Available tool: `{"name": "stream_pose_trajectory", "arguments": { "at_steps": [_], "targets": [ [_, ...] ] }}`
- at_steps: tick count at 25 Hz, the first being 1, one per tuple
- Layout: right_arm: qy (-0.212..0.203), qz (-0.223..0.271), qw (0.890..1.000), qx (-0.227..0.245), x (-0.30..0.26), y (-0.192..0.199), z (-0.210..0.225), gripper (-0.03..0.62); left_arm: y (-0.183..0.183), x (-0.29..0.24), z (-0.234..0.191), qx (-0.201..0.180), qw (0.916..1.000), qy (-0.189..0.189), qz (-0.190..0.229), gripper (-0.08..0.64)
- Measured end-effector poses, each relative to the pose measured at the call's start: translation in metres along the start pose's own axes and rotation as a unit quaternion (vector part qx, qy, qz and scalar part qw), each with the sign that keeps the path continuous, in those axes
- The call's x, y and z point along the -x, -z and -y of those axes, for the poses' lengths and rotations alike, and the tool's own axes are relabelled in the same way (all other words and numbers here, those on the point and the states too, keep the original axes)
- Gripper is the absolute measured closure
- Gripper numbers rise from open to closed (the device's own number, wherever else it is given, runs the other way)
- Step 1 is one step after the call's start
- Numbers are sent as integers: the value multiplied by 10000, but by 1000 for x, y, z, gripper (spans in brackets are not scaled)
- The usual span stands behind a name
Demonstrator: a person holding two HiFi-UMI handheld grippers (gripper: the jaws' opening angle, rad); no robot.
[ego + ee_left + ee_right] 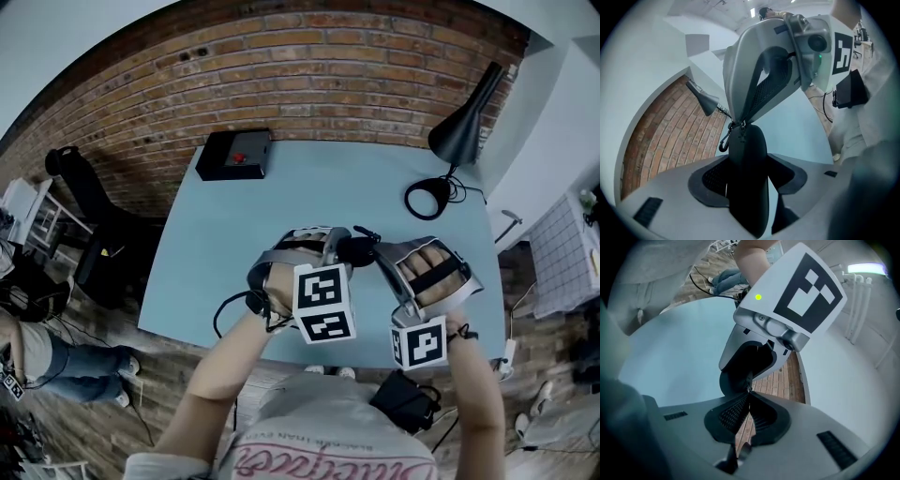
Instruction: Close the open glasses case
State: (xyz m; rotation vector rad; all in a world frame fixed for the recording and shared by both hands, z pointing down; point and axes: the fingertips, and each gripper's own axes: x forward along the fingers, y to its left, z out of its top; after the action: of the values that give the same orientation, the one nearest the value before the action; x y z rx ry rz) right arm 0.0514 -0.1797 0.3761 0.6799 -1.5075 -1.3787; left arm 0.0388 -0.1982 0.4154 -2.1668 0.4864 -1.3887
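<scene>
A black zip-up glasses case (355, 249) hangs in the air over the light blue table (234, 234). My left gripper (345, 246) is shut on it, and in the left gripper view the case (749, 159) fills the gap between the two pads. A small carabiner (723, 142) hangs from the case's far end. My right gripper (376, 255) comes in from the right, its jaws shut on the zipper pull (737, 125) at that same end. In the right gripper view the pinched tips (749, 394) sit against the case's end (732, 380).
A black box with a red button (234, 155) stands at the table's back left. A black desk lamp (464, 127) with a round base (428, 199) stands at the back right. A dark chair (89, 192) is left of the table, and a black bag (408, 403) lies on the floor.
</scene>
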Motion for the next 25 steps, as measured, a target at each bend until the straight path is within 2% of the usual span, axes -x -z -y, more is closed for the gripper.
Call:
{"name": "stream_pose_trajectory", "arguments": {
  "at_steps": [3, 6, 9, 11, 13, 14, 16, 17, 18, 21, 23, 24, 25],
  "targets": [
    [141, 111, 9977, -661, 1, 2, 8, 575, -2, 2, -2, 388, 9985, 30, 372, 306],
    [274, 349, 9872, -1529, 3, 1, 22, 574, -6, 8, -5, 1080, 9889, 189, 1003, 305],
    [458, 616, 9611, -2653, 9, 6, 38, 574, -8, 13, -8, 1800, 9688, 397, 1659, 302],
    [513, 743, 9357, -3410, 12, 12, 47, 574, -8, 18, -12, 2339, 9462, 540, 2171, 302],
    [599, 937, 9046, -4115, 16, 20, 59, 574, -10, 24, -18, 2918, 9152, 686, 2695, 302],
    [666, 1076, 8849, -4482, 18, 23, 66, 574, -10, 27, -21, 3179, 8991, 735, 2918, 302],
    [788, 1295, 8315, -5345, 20, 34, 75, 574, -10, 33, -29, 3642, 8669, 802, 3306, 302],
    [780, 1341, 8043, -5736, 20, 40, 75, 574, -11, 37, -32, 3874, 8481, 865, 3509, 302],
    [714, 1374, 7812, -6047, 20, 46, 71, 574, -12, 41, -36, 4116, 8258, 973, 3731, 302],
    [413, 1553, 7207, -6743, 17, 50, 57, 558, -15, 54, -45, 4812, 7455, 1427, 4385, 302],
    [144, 1661, 6947, -6997, 15, 44, 46, 485, -13, 58, -51, 5189, 6965, 1626, 4682, 302],
    [2, 1689, 6864, -7073, 13, 39, 41, 479, -11, 60, -54, 5347, 6758, 1683, 4785, 302],
    [-133, 1690, 6810, -7124, 12, 34, 35, 471, -9, 61, -57, 5474, 6587, 1720, 4867, 302]
  ]
}}
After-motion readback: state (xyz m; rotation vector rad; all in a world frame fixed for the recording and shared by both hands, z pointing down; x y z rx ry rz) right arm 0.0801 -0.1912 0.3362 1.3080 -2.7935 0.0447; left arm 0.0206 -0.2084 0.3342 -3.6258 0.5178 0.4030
